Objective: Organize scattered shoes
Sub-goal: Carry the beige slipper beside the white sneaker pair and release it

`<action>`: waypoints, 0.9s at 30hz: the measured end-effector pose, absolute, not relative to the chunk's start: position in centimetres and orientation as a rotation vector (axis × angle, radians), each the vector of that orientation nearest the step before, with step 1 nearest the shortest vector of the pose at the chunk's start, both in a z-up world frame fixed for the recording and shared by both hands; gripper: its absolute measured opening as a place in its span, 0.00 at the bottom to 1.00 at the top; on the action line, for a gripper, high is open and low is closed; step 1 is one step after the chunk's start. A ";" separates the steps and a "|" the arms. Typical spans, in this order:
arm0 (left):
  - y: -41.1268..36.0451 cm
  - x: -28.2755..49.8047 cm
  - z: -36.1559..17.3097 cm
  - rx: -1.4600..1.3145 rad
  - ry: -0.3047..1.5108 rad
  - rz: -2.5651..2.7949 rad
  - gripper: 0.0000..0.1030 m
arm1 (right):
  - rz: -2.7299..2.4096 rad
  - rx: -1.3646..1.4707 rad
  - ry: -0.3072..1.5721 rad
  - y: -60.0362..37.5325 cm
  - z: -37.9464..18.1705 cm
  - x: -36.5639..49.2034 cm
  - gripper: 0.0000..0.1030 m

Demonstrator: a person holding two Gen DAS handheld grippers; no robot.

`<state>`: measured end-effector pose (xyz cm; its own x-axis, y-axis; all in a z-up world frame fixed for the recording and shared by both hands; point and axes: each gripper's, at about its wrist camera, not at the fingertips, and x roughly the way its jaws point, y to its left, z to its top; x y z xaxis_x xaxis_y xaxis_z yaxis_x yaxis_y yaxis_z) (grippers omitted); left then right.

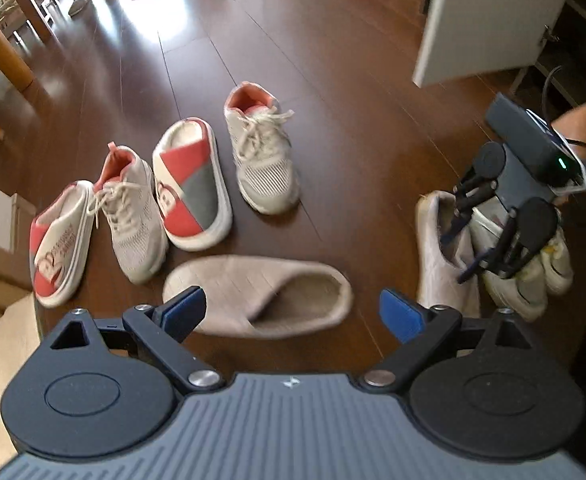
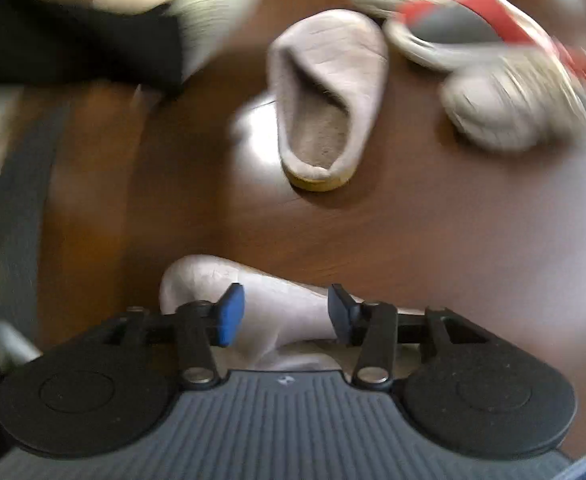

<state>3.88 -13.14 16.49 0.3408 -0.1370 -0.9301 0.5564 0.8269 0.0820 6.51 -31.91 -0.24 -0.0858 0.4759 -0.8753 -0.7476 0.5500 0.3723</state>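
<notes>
On the floor (image 1: 333,80), four shoes stand in a row: a slipper (image 1: 59,240) at the left, then a sneaker (image 1: 133,216), a second slipper (image 1: 193,188), and another sneaker (image 1: 263,160). A flat slipper (image 1: 261,296) lies crosswise before them. Its mate (image 1: 441,256) lies well to the right, beside a cabinet door (image 1: 489,20).

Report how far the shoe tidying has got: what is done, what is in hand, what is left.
Done: nothing looks paired yet. The two sneakers and two red-and-grey slippers alternate in a loose row.

In hand: the right gripper straddles a beige slipper, jaws not yet closed on it; the left gripper hovers open over its mate.

Left: pairing everything, including the pale shoes beside the right gripper.
</notes>
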 end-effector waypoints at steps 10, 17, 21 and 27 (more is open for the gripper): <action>-12.4 1.3 6.7 0.424 1.132 -0.640 0.91 | 0.471 0.076 1.286 -31.9 -7.4 3.8 0.54; -10.1 0.7 4.5 0.406 1.127 -0.760 0.90 | 0.514 -0.236 1.261 -27.7 -7.2 -1.1 0.18; -9.5 0.4 4.5 0.393 1.059 -0.759 0.90 | 0.555 -0.373 1.255 -27.1 -7.0 -1.9 0.17; -8.4 -1.1 4.5 0.391 1.054 -0.734 0.90 | 0.693 -0.600 1.265 -25.2 -6.7 -1.8 0.17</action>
<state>-1.11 -8.36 4.49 0.2922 -0.3559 -0.8877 0.7094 0.7032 -0.0484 -1.83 -25.21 -6.70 0.1547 0.1348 -0.9787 -0.7519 0.6587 -0.0281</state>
